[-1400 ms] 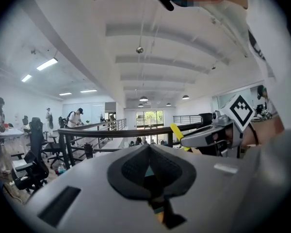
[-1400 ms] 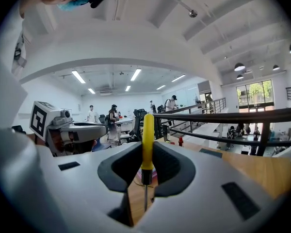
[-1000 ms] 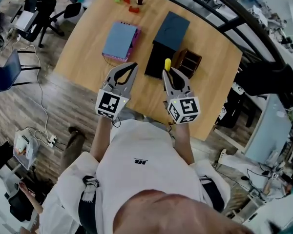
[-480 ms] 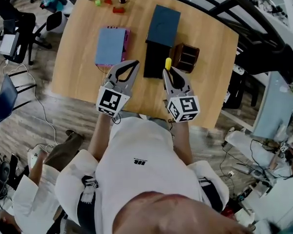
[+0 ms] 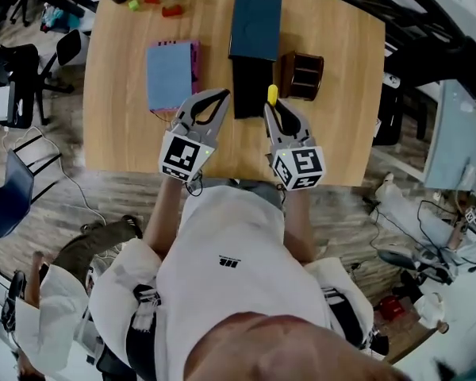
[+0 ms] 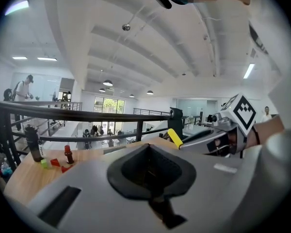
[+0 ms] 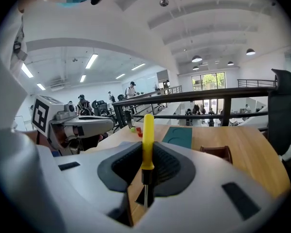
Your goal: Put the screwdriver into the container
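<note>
Item: screwdriver (image 7: 147,139), yellow handle, thin metal shaft.
Location: upright in my right gripper (image 5: 283,113), above the near middle of the table (image 5: 349,133), just near-left of the brown wooden container (image 5: 303,75).
Grip: I have the jaws clenched on the dark collar where handle meets shaft. The handle stands out past the tips.
Handling, as I judge it: light and stiff, but smooth and round, so it may pivot or slide in the pads. A hold low on the handle is best.
Left gripper (image 5: 209,108): jaws together, nothing in them, hovering beside the right.
Also present: dark blue box (image 5: 255,25) and pink-edged blue box (image 5: 170,75), farther left.
</note>
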### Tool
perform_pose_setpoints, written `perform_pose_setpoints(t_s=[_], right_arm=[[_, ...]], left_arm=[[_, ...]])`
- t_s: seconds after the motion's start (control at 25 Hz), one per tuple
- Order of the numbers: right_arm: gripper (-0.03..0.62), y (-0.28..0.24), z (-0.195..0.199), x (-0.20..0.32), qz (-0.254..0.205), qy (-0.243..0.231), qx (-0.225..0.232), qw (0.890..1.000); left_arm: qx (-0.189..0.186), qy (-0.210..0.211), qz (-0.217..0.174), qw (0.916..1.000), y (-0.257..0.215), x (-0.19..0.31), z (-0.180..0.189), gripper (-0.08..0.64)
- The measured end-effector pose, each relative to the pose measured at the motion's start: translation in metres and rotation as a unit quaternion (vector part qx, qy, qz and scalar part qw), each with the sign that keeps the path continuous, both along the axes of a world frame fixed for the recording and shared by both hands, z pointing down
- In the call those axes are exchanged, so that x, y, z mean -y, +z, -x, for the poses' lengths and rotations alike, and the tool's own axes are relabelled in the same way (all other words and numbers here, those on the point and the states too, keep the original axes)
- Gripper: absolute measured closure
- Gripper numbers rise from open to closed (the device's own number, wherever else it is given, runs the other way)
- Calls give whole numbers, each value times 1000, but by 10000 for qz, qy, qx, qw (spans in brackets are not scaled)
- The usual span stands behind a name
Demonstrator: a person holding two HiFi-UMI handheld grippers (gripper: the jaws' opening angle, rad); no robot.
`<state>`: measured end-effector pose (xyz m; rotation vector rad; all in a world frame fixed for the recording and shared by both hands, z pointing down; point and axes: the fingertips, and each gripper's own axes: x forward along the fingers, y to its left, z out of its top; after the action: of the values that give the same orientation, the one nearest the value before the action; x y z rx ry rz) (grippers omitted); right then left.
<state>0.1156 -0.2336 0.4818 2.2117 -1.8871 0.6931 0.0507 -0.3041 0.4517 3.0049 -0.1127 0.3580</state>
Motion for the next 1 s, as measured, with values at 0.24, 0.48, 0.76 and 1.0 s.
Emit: perform_pose_setpoints(t_s=[0.24,0.48,0.76,1.0], right_arm=[[534,18,-1,3,141,182,72,9997],[534,34,-1,12,232,89,157,9996],[534,59,-16,18,358,-37,252,9990],[534,86,-23,22,506,-161,445,9976]], left_arm=[[30,250,138,9996,17,-1,-10,551],[91,208,249,9994,35,2,-16,551],[263,34,351,9990,62,4,-27,551],[375,-118,440,9983,82,6,-35,551]])
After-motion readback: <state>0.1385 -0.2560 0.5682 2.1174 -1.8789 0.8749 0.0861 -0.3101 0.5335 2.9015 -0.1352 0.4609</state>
